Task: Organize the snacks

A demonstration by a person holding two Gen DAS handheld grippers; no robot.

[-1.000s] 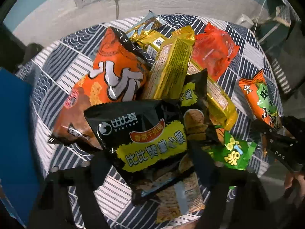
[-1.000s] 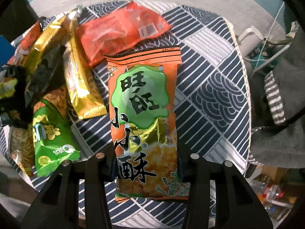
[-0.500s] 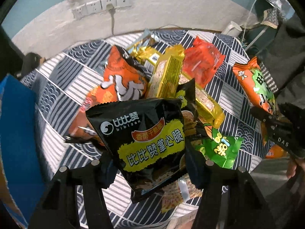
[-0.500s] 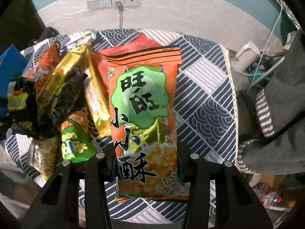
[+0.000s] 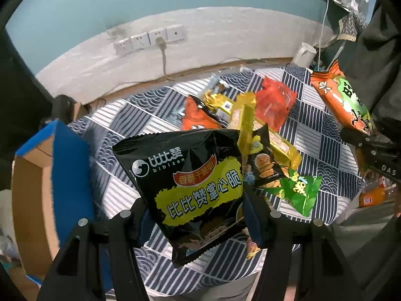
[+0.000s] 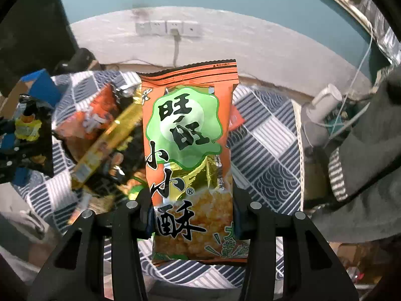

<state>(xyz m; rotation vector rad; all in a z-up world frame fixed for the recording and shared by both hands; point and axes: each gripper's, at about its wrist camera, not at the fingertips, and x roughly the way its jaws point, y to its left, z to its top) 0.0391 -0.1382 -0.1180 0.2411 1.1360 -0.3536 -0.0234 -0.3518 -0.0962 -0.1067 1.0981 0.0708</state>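
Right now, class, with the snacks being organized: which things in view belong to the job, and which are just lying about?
Belong to the job:
- black noodle-snack bag, held in the left gripper
- orange rice-cracker bag, held in the right gripper
- snack pile on the patterned tablecloth
- blue cardboard box

Just lying about:
- wall sockets
- white jug
- grey cloth

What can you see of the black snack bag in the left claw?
The black snack bag is glossy plastic with crimped ends, a yellow label with black characters, a small red banner and a white logo. It hangs tilted above the patterned tablecloth, lifted clear of the snack pile, pinched low at both sides by the left claw.
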